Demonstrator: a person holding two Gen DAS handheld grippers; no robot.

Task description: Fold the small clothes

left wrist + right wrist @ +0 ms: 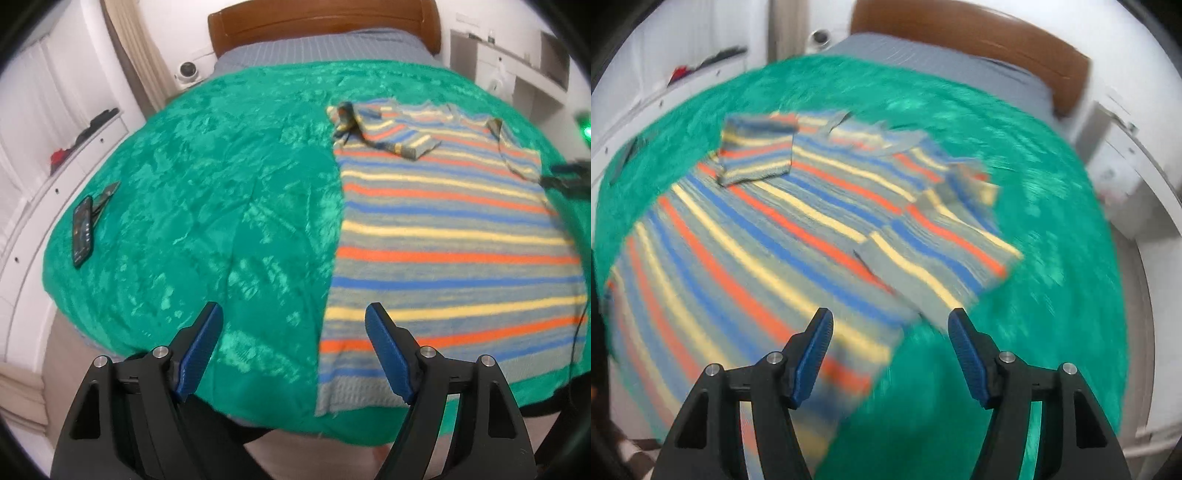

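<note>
I am holding my left tongs (293, 325) and right tongs (890, 328) spread wide, gripping nothing, above the near edge of the bed. The striped shirt (443, 236) is lying flat on the green blanket (221, 221), its left sleeve (391, 138) folded inward, with a phone (82, 230) lying far left.

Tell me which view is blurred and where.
Right wrist view: motion blur smears the striped knit shirt and green velvet blanket, while the right gripper stays sharp. Left wrist view: mostly crisp, with fisheye bending at the edges; sheen patches on the blanket.
</note>
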